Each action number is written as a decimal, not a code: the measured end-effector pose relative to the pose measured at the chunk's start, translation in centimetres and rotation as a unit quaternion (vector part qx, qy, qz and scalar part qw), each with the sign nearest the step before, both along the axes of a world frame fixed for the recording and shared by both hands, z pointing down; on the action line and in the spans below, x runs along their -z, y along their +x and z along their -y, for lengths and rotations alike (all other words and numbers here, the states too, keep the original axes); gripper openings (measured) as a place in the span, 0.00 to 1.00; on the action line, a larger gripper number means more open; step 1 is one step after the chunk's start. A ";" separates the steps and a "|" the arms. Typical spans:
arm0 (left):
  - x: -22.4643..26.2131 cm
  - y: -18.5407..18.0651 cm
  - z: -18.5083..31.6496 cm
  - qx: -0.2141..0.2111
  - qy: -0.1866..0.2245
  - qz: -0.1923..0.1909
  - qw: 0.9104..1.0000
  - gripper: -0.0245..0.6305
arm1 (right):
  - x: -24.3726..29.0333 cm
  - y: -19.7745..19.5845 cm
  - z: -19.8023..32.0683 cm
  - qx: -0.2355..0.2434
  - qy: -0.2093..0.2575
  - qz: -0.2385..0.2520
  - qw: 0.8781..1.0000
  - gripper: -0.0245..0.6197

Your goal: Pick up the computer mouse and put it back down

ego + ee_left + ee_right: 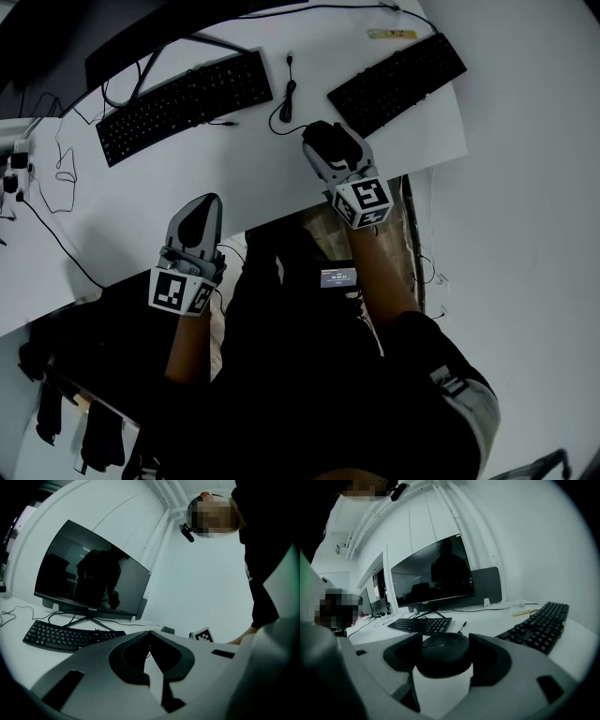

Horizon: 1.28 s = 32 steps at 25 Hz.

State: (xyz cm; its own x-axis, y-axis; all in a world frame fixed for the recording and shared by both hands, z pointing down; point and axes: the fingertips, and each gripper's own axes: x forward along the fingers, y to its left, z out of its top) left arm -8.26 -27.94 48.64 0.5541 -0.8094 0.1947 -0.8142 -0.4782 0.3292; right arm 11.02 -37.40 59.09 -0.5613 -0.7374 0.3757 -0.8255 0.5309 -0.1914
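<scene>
The right gripper (pixel 322 134) stands with its jaws wide, their dark pads pressed on both sides of the black computer mouse (pixel 443 654), which fills the gap between them. The mouse is low over the white desk (pixel 253 178), between two black keyboards, one to the left (pixel 183 103) and one to the right (pixel 398 80). Whether it rests on the desk cannot be told. Its cable (pixel 284 108) runs off ahead of it. The left gripper (pixel 204 208) is well apart near the desk's front edge, jaw tips together on nothing.
</scene>
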 end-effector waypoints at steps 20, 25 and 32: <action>-3.7 1.5 -2.5 -0.026 -0.035 0.012 0.999 0.03 | -8.2 1.9 -2.5 0.006 -0.068 -0.145 0.987 0.52; -4.3 1.6 -3.0 -0.030 -0.040 0.016 0.999 0.03 | -8.7 1.7 -2.2 0.001 -0.090 -0.158 0.983 0.52; -4.6 1.7 -3.8 -0.031 -0.042 0.014 0.999 0.03 | -8.9 1.7 -2.2 0.008 -0.105 -0.154 0.982 0.52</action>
